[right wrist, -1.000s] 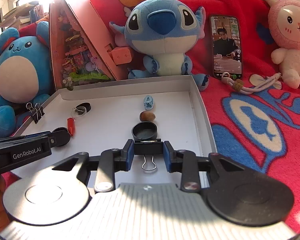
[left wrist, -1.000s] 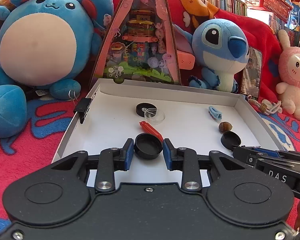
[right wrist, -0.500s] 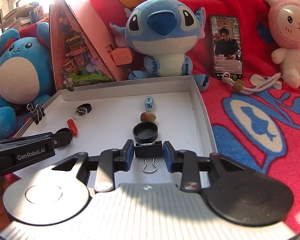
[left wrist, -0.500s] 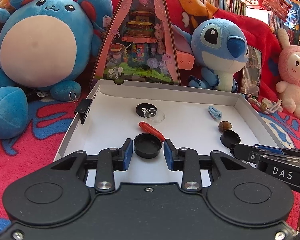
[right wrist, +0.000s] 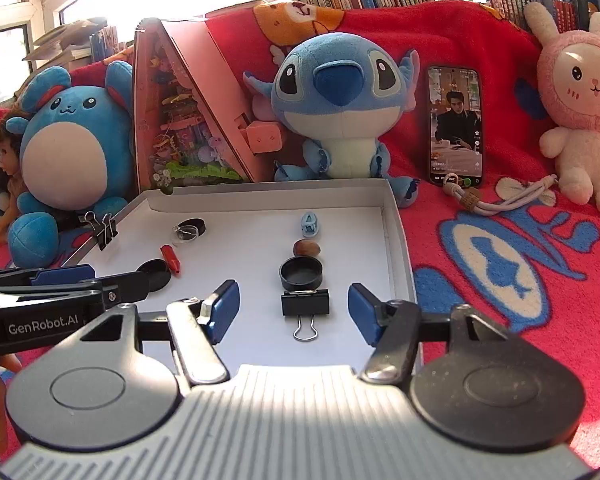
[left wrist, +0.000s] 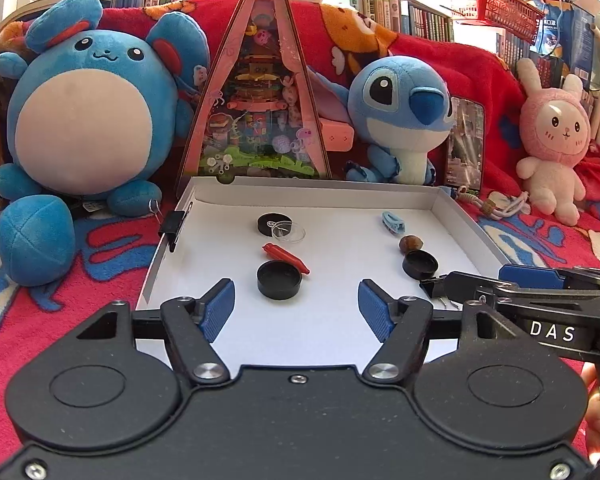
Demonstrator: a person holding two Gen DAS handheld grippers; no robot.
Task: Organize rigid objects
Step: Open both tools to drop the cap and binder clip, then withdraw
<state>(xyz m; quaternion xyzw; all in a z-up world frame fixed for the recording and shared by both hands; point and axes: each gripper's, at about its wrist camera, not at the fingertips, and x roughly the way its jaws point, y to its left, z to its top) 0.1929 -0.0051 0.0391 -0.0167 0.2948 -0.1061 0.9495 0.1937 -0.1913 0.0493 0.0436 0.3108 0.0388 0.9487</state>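
Observation:
A white shallow box [left wrist: 452, 208] lies on the red blanket. In it a left row holds a black cap [left wrist: 278, 280], a red piece [left wrist: 286, 258], a clear disc [left wrist: 288, 233] and a black puck [left wrist: 269, 223]. A right row holds a black binder clip [right wrist: 305, 305], a black cap [right wrist: 301, 273], a brown nut [right wrist: 307, 247] and a blue clip [right wrist: 311, 224]. My left gripper [left wrist: 296, 310] is open just behind the left cap. My right gripper [right wrist: 292, 312] is open around the binder clip, which lies on the box floor.
Another binder clip [left wrist: 174, 226] is clamped on the box's left wall. Plush toys [left wrist: 84, 120], a pink triangular display [left wrist: 256, 120], a Stitch plush [right wrist: 340, 108] and a phone [right wrist: 455, 124] stand behind the box. A cord [right wrist: 496, 200] lies on the blanket at right.
Both grippers have opened. The left one let go of the black cap and the right one let go of the binder clip; both objects now rest in the box.

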